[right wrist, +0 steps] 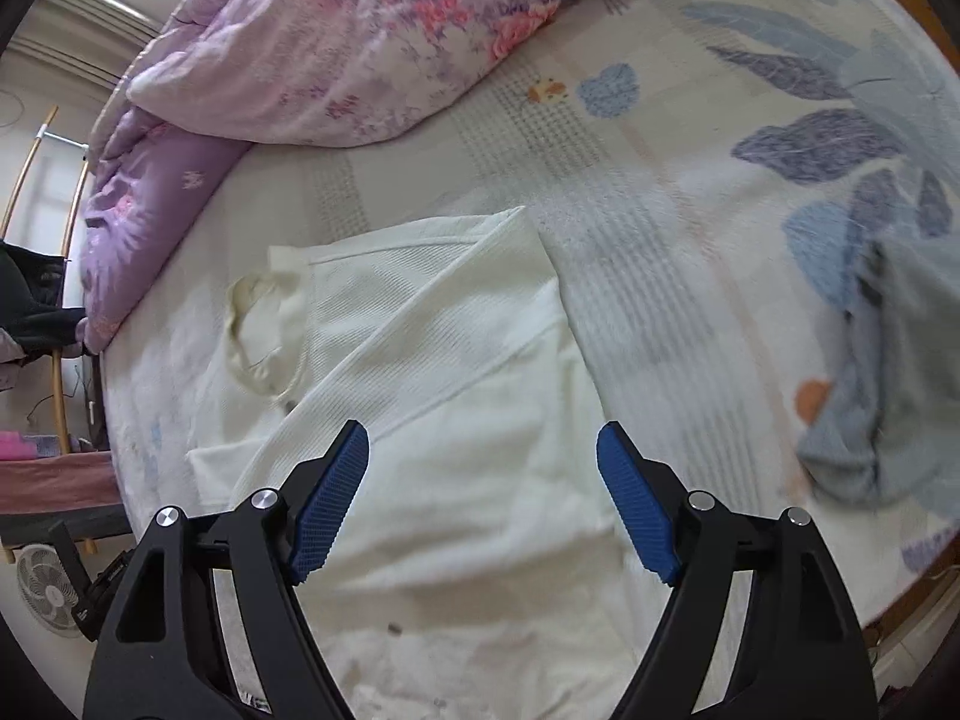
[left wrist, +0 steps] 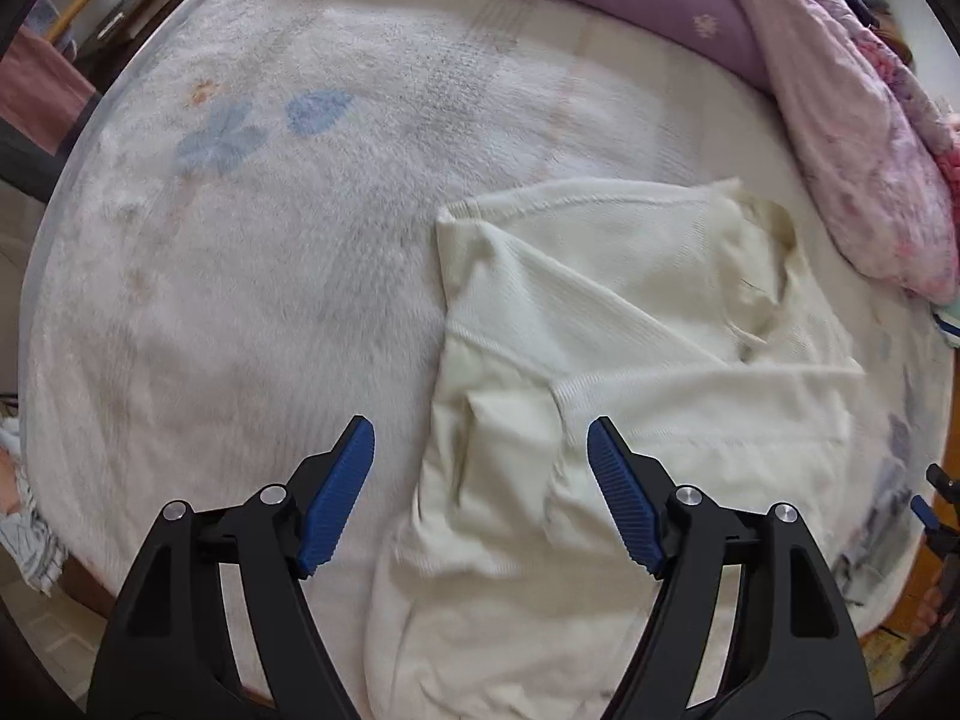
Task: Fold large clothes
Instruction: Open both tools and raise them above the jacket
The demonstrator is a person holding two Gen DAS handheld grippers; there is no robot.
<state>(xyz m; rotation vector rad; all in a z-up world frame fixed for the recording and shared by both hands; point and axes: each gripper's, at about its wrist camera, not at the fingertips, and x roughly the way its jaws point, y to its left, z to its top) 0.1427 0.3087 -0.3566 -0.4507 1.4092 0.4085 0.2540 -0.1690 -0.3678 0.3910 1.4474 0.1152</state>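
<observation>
A cream knitted garment (left wrist: pixel 612 324) lies flat on the bed, its sides folded in over the body and its collar at the far right. In the right wrist view the same cream garment (right wrist: pixel 432 360) lies with its collar at the left. My left gripper (left wrist: pixel 480 438) hangs above the garment's near left edge, jaws wide apart, nothing between the blue pads (left wrist: pixel 339 498). My right gripper (right wrist: pixel 483 441) hovers over the garment's lower part, also open and empty. The right gripper's tip (left wrist: pixel 924 510) shows at the far right edge of the left wrist view.
A white fleece bed cover (left wrist: pixel 240 276) with blue leaf prints spreads under everything. A purple and pink floral quilt (right wrist: pixel 336 42) is bunched along the far side. A pale blue garment (right wrist: pixel 888 384) lies crumpled at the right. A fan (right wrist: pixel 48 588) stands on the floor beside the bed.
</observation>
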